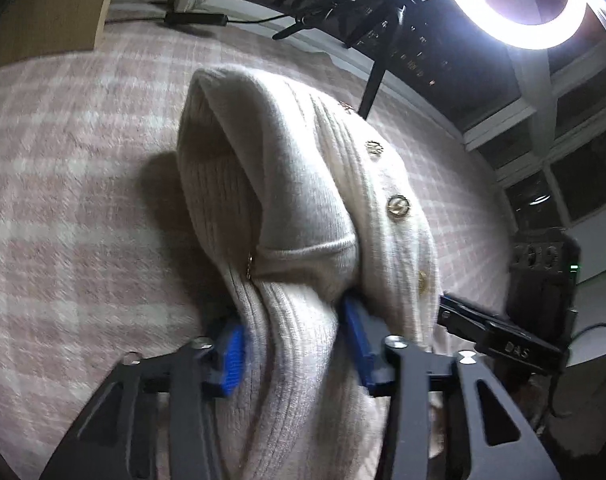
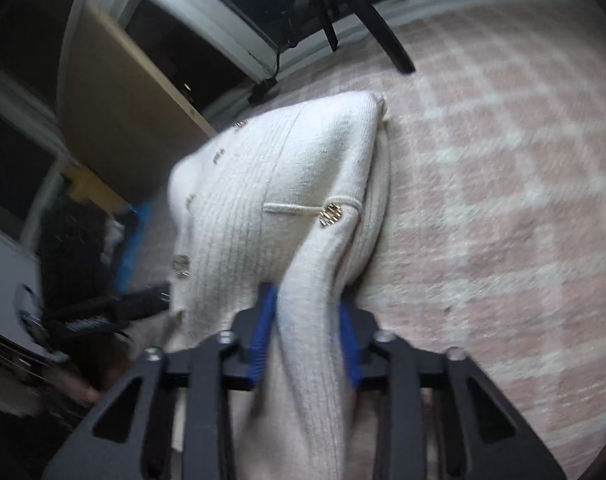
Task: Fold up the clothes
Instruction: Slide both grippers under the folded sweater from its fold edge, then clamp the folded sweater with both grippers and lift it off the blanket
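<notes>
Left wrist view: left gripper (image 1: 299, 340), blue-padded fingers (image 1: 233, 354) closed on a bunched fold of the cream knit cardigan (image 1: 295, 184). Garment lifted, draping over the pink checked blanket (image 1: 63, 184). Gold buttons (image 1: 398, 207) run down its ribbed placket. Ring light (image 1: 531, 20) lit at upper right; the other gripper (image 1: 499, 340) just beside the cloth.

Right wrist view: right gripper (image 2: 309, 340), fingers (image 2: 263, 340) pinched on another fold of the same cardigan (image 2: 271, 200). One gold button (image 2: 330, 214) by a pocket edge. Blanket (image 2: 503, 200) beneath; wooden board (image 2: 119, 120) at left. Picture blurred.
</notes>
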Motion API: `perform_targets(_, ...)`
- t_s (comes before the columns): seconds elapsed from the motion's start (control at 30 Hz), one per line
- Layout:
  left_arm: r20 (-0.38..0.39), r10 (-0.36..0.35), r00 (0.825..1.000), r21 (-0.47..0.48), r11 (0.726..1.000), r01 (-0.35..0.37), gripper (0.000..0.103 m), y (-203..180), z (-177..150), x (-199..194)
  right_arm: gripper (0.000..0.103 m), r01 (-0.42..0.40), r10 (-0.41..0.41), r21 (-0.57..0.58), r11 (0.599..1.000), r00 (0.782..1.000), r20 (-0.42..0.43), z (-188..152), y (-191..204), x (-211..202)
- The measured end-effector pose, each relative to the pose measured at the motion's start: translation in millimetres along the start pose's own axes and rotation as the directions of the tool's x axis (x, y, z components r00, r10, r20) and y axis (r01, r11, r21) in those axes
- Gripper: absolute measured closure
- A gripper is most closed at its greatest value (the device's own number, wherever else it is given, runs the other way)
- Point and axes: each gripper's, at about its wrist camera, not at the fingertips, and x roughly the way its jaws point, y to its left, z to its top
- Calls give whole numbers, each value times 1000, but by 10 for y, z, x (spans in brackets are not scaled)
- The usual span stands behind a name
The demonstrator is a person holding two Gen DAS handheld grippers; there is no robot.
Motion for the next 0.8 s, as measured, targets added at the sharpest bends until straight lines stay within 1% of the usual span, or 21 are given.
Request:
perform_targets(0.03,4,5,1000,2,1000,-5,68,-6,-10,-9,78,-25,25,26,999,1000,0,-19,-2,16)
perform_targets(0.1,13,14,1000,8,1000,-14,71,-20,-29,-33,80,-34,33,37,999,999,8,-39,24,26)
perform_targets(0.17,19,10,1000,-9,1000,-10,74,-7,-41,-70,80,-52,51,57,997,998,22,-63,50,26)
perform_targets(0.3,29,13,1000,-20,1000,-12,76,4,-61,-172,82,-80,76,64,995,995,58,-100,172,-3)
perform_targets(0.47,71,-4,997,-9,1000,5,79,-83,-105,-503,83,-141,134,59,988,985,110,-158,457,-143)
perform_targets(0.53,92,-8,996,8,1000,7,82,-203,-129,-653,83,-167,158,61,984,979,125,-185,563,-190)
perform_targets(0.67,123,-16,992,19,1000,14,84,-301,-317,-986,83,-190,184,30,981,974,135,-365,885,-298)
perform_targets(0.7,130,-9,992,33,999,5,84,-378,-387,-1011,83,-194,191,17,981,973,132,-425,982,-319)
perform_targets(0.77,146,-6,989,41,999,0,85,-397,-620,-1225,83,-200,199,-4,980,971,131,-526,1169,-380)
perform_targets(0.8,151,-14,989,34,999,9,85,-433,-570,-1185,83,-206,206,-10,978,970,126,-552,1243,-376)
